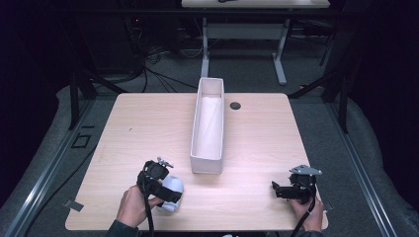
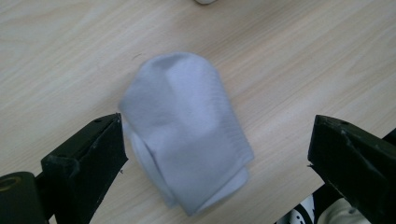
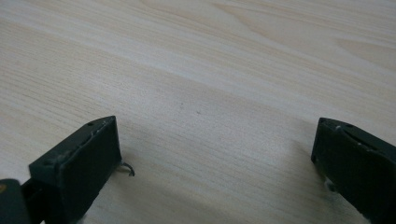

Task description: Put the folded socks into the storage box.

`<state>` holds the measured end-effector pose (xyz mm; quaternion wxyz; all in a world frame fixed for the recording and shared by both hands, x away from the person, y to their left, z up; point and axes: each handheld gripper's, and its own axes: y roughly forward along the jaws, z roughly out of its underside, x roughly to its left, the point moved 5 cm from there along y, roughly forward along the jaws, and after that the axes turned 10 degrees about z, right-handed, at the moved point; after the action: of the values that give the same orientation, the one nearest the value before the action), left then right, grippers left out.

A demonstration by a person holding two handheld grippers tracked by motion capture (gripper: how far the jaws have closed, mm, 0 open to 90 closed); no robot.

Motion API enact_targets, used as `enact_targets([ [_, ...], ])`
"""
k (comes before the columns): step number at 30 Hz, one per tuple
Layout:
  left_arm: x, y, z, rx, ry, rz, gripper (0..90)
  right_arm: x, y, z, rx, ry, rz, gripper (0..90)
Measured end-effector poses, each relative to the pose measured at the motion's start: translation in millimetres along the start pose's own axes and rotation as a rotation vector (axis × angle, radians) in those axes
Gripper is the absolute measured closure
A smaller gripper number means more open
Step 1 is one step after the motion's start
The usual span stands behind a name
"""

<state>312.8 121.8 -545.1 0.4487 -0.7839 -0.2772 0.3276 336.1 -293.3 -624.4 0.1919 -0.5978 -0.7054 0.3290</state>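
From above, a long white box [image 1: 208, 129] stands on the pale wooden surface [image 1: 262, 143], running from near the middle toward the far edge. At the near left, the left tool [image 1: 165, 190] sits over a folded white cloth [image 1: 173, 192]; at the near right, the right tool [image 1: 277, 189] hovers low, well apart from the box.

The left gripper view shows the cloth [image 2: 187, 135] lying flat on the wood, one jaw touching its edge, the other well clear, so the jaws stand apart.

In the right gripper view, the right tool [image 3: 215, 154] has its jaws wide apart above bare wood.
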Motion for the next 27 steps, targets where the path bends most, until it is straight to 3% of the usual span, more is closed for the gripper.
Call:
enact_targets([
  [6, -2.6, 13.3, -0.1, 0.037, 0.007, 0.021, 6.2, 0.4, -0.5, 0.0, -0.004, -0.001, -0.003, 1.7],
  [10, 3.4, 24.3, 3.5, 0.069, -0.013, 0.030, 7.9, 0.4, -0.5, 0.0, -0.003, -0.001, -0.003, 1.7],
  [15, 9.1, 30.3, 6.7, 0.071, -0.030, 0.037, 10.3, 0.4, -0.5, 0.0, -0.003, -0.001, -0.003, 1.7],
  [27, 20.4, 29.4, 11.4, 0.066, -0.042, -0.022, 20.4, 0.4, -0.4, -0.1, -0.003, 0.000, -0.003, 1.7],
])
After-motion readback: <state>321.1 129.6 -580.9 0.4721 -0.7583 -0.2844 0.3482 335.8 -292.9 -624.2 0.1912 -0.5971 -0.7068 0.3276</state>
